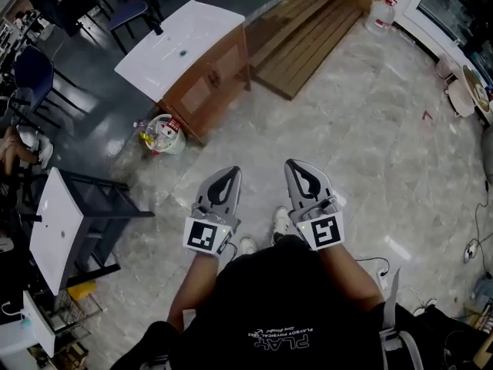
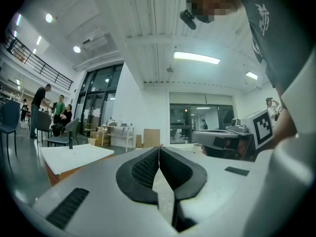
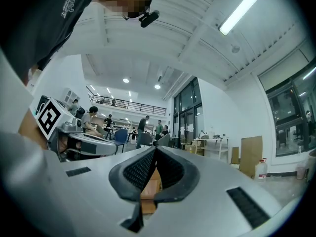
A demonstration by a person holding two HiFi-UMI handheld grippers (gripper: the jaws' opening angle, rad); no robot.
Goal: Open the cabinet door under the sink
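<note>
I hold both grippers level, side by side in front of my body, above a marble floor. My left gripper point(image 1: 226, 175) is shut, its black pads meeting at the tip point(image 2: 159, 148), with nothing between them. My right gripper point(image 1: 297, 166) is shut too and holds nothing point(image 3: 155, 148). A wooden cabinet point(image 1: 209, 79) with panelled doors and a white top point(image 1: 181, 46) stands ahead to the left, well beyond both grippers. Its white top point(image 2: 74, 157) also shows in the left gripper view. No sink shows in any view.
A white bucket of rubbish point(image 1: 165, 135) sits by the cabinet's near corner. A low wooden platform point(image 1: 308, 29) and a gas bottle point(image 1: 383, 12) lie farther off. A dark-framed table point(image 1: 62, 222) and chairs point(image 1: 35, 72) stand at left. Cables point(image 1: 470, 249) trail at right. People stand far off.
</note>
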